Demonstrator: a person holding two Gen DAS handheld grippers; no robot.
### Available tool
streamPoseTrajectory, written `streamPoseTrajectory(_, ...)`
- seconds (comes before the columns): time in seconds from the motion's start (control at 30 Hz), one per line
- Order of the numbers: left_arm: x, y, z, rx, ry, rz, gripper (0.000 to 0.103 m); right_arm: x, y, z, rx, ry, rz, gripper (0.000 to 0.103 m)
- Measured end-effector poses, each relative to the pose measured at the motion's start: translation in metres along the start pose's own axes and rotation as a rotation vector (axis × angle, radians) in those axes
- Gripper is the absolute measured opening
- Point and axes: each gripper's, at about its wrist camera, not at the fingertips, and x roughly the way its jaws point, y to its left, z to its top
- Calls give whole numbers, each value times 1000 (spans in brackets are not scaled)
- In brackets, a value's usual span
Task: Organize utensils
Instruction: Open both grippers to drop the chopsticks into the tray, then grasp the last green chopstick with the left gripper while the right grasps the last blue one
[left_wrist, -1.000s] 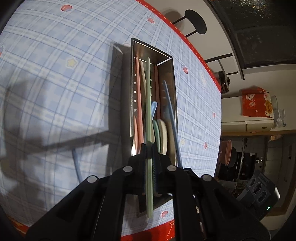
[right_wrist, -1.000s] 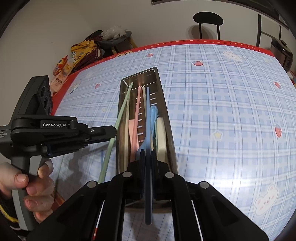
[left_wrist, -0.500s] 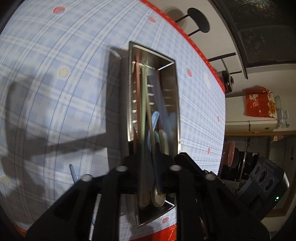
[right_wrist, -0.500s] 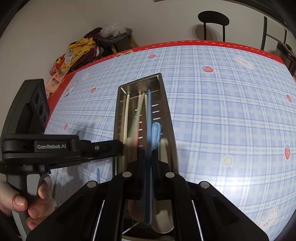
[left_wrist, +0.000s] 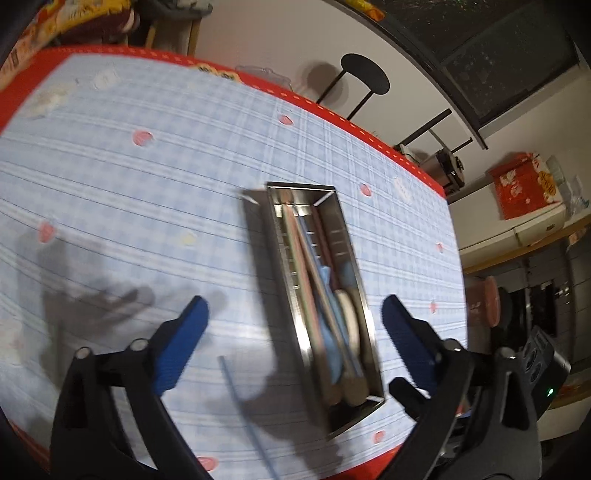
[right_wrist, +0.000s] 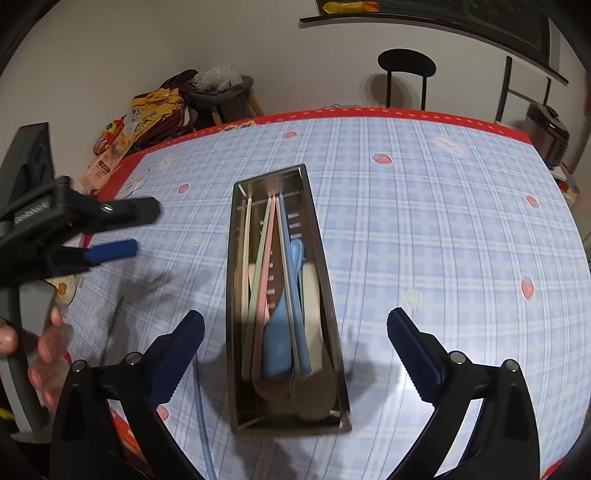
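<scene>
Steel tray (right_wrist: 325, 280) loaded; both grippers, left gripper (left_wrist: 291, 343) and right gripper (right_wrist: 295, 350), opening, empty; blue chopstick (left_wrist: 245, 413) on table (right_wrist: 443, 240) edge may roll off.

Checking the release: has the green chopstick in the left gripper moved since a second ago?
Yes. The green chopstick now lies inside the metal tray; the left gripper is opening, nothing between its jaws.
</scene>
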Motion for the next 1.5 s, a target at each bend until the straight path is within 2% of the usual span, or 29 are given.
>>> streamPoseTrajectory(0.17,-24,18,-20,62,-10,84,97,-9,5,-22,-5,-4,-76,97)
streamPoseTrajectory(0.37,-45,52,-60,181,-15,257,97,-16,18,-49,-15,4,-96,97)
streamPoseTrajectory(0.47,-56,78,-80,178,-26,295,97,-19,26,-60,-14,7,-99,97)
streamPoseTrajectory(0.67,-70,136,-112,105,-15,337,97,-20,48,-80,-17,13,-107,97)
streamPoseTrajectory(0.8,-72,169,-127,61,15,358,97,-8,72,-91,-53,62,-115,97)
streamPoseTrajectory(1.0,-71,196,-140,32,53,347,97,11,101,-105,-93,133,-110,97)
streamPoseTrajectory(1.27,-56,198,-140,140,110,336,97,35,121,-119,-71,207,-119,97)
streamPoseTrajectory(1.5,-39,203,-138,213,163,345,97,52,124,-125,-31,238,-170,97)
